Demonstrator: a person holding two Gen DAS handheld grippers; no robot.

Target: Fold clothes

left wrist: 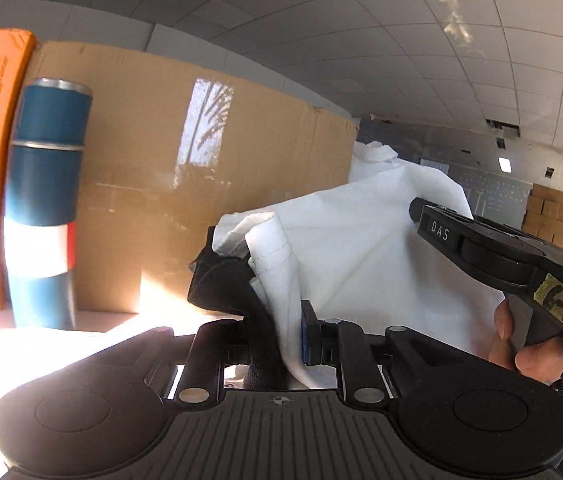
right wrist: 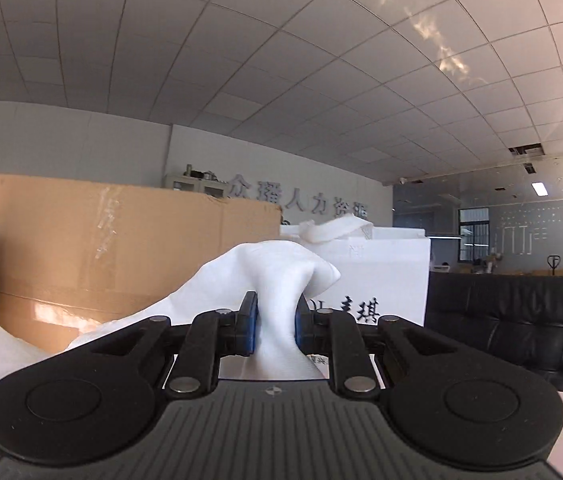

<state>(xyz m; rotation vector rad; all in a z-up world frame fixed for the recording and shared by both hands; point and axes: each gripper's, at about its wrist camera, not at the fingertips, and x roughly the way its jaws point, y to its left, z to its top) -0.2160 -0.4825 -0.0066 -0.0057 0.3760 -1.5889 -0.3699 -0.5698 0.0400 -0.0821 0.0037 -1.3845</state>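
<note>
White cloth (right wrist: 277,292) bunches up between both sets of tongs, lifted off the table, hiding the left gripper (left wrist: 277,336) tips and much of the white bag (right wrist: 385,276). Each gripper, the right gripper (right wrist: 275,328) included, is clamped narrowly on the fabric. The bag's contents cannot be made out.

Matt white cloth garment (right wrist: 277,280), brown cardboard box (left wrist: 201,160)
</note>
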